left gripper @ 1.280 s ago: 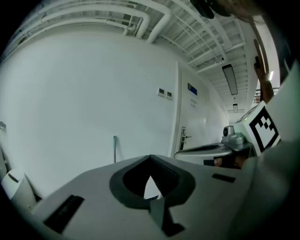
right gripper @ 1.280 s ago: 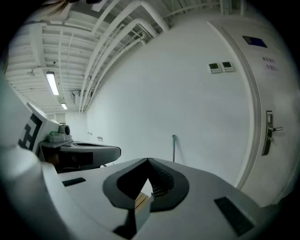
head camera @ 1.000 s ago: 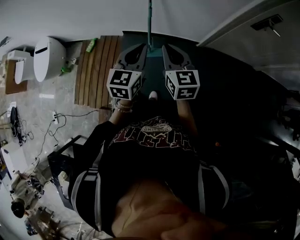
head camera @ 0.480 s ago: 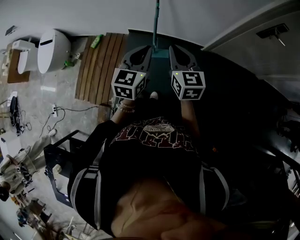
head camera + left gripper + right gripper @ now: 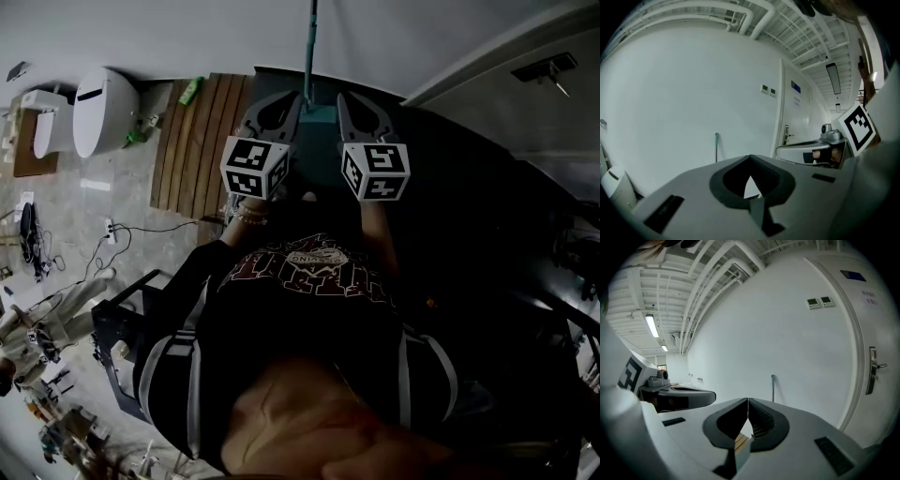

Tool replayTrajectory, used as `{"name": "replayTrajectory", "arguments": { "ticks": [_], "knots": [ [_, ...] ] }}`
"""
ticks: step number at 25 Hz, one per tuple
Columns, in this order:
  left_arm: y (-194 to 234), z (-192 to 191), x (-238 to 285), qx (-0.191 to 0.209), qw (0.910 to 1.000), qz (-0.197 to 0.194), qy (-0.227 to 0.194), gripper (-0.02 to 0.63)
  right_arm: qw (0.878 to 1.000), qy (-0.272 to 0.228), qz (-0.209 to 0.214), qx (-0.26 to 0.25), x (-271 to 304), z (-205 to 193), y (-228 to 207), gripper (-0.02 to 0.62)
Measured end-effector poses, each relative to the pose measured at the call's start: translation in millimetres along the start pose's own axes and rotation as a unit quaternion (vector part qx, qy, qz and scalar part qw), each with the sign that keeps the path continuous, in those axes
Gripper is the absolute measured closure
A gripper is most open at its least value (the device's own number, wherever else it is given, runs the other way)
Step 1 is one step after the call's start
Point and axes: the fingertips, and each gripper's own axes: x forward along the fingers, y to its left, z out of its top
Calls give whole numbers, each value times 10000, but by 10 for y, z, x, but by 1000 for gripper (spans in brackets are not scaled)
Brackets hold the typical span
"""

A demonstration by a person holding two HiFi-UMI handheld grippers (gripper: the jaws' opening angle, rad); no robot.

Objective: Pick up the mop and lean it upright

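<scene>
I have both grippers raised in front of me, side by side, pointing at the white wall (image 5: pixel 187 37). The left gripper (image 5: pixel 287 97) is clenched on nothing: in its own view the jaw tips meet, and only wall shows through the small opening behind them. The right gripper (image 5: pixel 345 96) is clenched and empty too, its ribbed pads pressed together along their length.

The mop (image 5: pixel 310 37) stands at 12 o'clock from me. Its thin teal handle runs straight up the wall, and what looks like its teal head sits low between the two grippers on the dark floor. Both gripper views show the handle upright against the wall, well apart from the jaws: at about 11 o'clock from the left gripper's tips and 1 o'clock from the right's. A door (image 5: pixel 862 357) lies off to the mop's right. In the head view a toilet (image 5: pixel 98 108) sits at 10 o'clock and a slatted wooden mat (image 5: pixel 202 141) at 11.

I judge the leaning step done, since the mop stands without either gripper touching it. The next move calls for little. I would keep both grippers clear of the handle, check that it rests steady on the wall, and back off without brushing it.
</scene>
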Motion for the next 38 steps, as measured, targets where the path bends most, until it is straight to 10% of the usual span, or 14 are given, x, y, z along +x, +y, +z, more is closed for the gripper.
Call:
{"name": "replayTrajectory", "arguments": {
  "ticks": [38],
  "knots": [
    [1256, 293, 905, 64, 9974, -678, 218, 566, 9977, 122, -649, 142, 1458, 326, -126, 577]
  ]
}}
